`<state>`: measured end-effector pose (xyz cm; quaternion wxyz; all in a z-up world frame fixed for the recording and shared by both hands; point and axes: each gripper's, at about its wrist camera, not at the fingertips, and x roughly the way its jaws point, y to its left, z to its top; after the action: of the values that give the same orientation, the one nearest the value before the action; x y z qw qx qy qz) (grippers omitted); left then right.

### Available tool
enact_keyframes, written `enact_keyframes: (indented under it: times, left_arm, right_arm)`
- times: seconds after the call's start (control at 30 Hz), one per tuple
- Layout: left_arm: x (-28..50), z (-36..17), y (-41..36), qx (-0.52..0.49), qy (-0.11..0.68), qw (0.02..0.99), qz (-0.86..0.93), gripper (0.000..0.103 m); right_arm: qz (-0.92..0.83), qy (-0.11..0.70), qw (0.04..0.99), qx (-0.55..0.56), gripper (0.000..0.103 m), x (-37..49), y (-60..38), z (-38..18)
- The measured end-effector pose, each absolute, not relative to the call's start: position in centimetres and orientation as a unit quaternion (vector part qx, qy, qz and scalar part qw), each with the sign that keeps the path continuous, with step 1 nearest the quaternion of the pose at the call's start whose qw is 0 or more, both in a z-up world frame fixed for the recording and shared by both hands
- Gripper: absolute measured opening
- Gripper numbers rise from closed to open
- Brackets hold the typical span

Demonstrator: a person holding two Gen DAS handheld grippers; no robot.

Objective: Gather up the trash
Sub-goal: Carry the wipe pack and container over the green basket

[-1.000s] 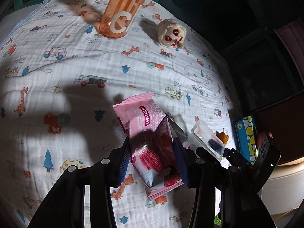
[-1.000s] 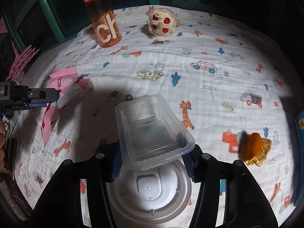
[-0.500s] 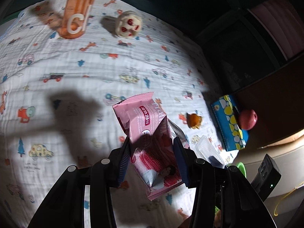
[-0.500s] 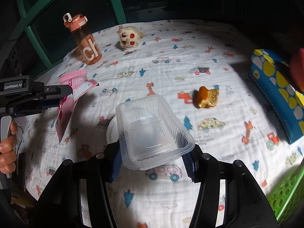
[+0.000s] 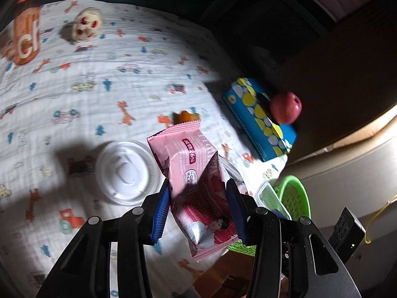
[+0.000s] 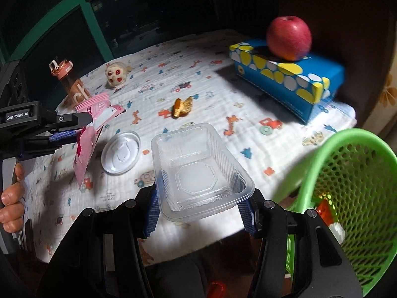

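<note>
Right wrist view is showing, at the left edge of the frame, a person's hand (image 6: 11, 196) gripping the handle of the left gripper (image 6: 74, 128), whose jaws are pinching a crumpled pink foil snack wrapper (image 6: 90, 134); the wrapper is hanging clear of the desk, probably so it can be carried across rather than dragged. Just right of it, a round white plastic cup lid (image 6: 121, 152) is lying flat on the white cartoon-print cloth (image 6: 211, 94) covering the desk, not yet picked up. Toward the upper left, an orange drinking bottle (image 6: 72, 84) and a small cream plush toy (image 6: 116, 74) are standing well apart from the litter and look like keepers. At centre, the right gripper (image 6: 201, 207) is holding a clear rectangular plastic tray (image 6: 198, 168) by its long sides, jaws set narrow against its walls, open side up. Above it, a small orange-brown crumpled scrap (image 6: 183, 106) is resting on the cloth. Upper right, a red apple (image 6: 289, 37) is sitting on a blue tissue box with yellow and white dots (image 6: 285, 79). At the right edge, a green mesh plastic basket (image 6: 347, 173) is waiting below the desk's edge, already containing some scraps, seemingly the bin both held items are heading for.
</note>
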<state>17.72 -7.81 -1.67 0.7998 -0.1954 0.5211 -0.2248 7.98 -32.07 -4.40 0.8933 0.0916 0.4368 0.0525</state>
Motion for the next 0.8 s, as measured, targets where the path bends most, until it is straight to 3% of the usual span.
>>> enact_keyframes:
  times: [0.8]
  left_arm:
    - [13.9,0.4,-24.9,-0.093,0.529,0.771,-0.342,0.044]
  right_arm:
    - [-0.122,0.432,0.880,0.154,0.055,-1.5,-46.8,-5.7]
